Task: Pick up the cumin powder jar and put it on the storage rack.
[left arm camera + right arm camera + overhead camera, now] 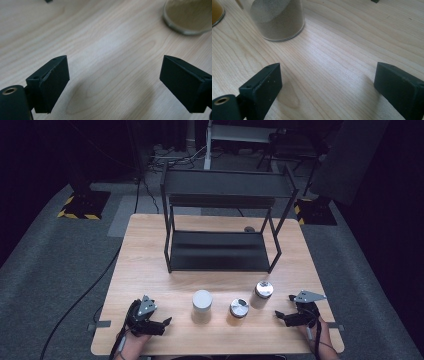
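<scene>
We had both grippers low at the bottom of the high view, the left gripper (167, 321) at lower left and the right gripper (278, 315) at lower right, each with jaws spread wide and nothing between them. Between them three jars stood in a row on the table (145, 250): the white jar (202, 306) left of centre, the short jar (239, 308) in the middle, the tall jar (262, 293) to the right. The shelf (220, 252) waited empty in the upper middle. In the right gripper view the tall jar (277, 20) was at upper left, near the jaws but apart. We judged that the jars stood close together, so a wide jaw could push a neighbour and tip it. The glass looked smooth, and a grip too high on the lid could slip. The shelf's upper tier was low, and a tall jar could strike it.
</scene>
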{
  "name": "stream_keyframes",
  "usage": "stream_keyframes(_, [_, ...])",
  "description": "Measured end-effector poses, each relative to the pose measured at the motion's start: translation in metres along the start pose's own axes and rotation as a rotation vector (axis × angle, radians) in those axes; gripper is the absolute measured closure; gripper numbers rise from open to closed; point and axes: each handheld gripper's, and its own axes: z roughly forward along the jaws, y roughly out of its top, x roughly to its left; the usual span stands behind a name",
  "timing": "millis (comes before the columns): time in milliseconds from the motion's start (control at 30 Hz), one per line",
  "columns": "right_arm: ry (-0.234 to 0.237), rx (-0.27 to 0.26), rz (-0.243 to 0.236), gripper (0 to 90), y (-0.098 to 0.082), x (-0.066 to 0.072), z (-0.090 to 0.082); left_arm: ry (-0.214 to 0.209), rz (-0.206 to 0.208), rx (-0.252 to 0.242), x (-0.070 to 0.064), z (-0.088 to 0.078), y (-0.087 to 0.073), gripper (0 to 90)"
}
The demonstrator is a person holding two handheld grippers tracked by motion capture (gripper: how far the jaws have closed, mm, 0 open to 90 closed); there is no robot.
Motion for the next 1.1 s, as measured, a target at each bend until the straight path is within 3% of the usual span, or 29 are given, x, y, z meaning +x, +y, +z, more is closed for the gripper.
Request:
stream_keyframes(200, [0.000, 0.000, 0.000, 7.7, 0.000, 0.000, 0.000, -0.002, 0.011, -0.116, -0.006, -0.018, -0.004, 9.3])
stream_keyframes(333, [-0.001, -0.001, 0.001, 7.7, 0.000, 0.000, 0.000, -0.005, 0.022, -0.166, -0.010, -0.026, -0.003, 9.6])
stream_keyframes(533, [-0.001, 0.000, 0.001, 7.6, 0.000, 0.000, 0.000, -0.018, 0.064, -0.218, -0.017, -0.036, 0.002, 10.7])
stream_keyframes(800, [-0.001, 0.000, 0.001, 7.6, 0.000, 0.000, 0.000, -0.080, 0.049, -0.257, -0.019, -0.032, 0.005, 10.1])
stream_keyframes(1100, [-0.001, 0.000, 0.001, 7.7, 0.000, 0.000, 0.000, -0.145, 0.070, -0.297, -0.024, -0.025, 0.014, 10.0])
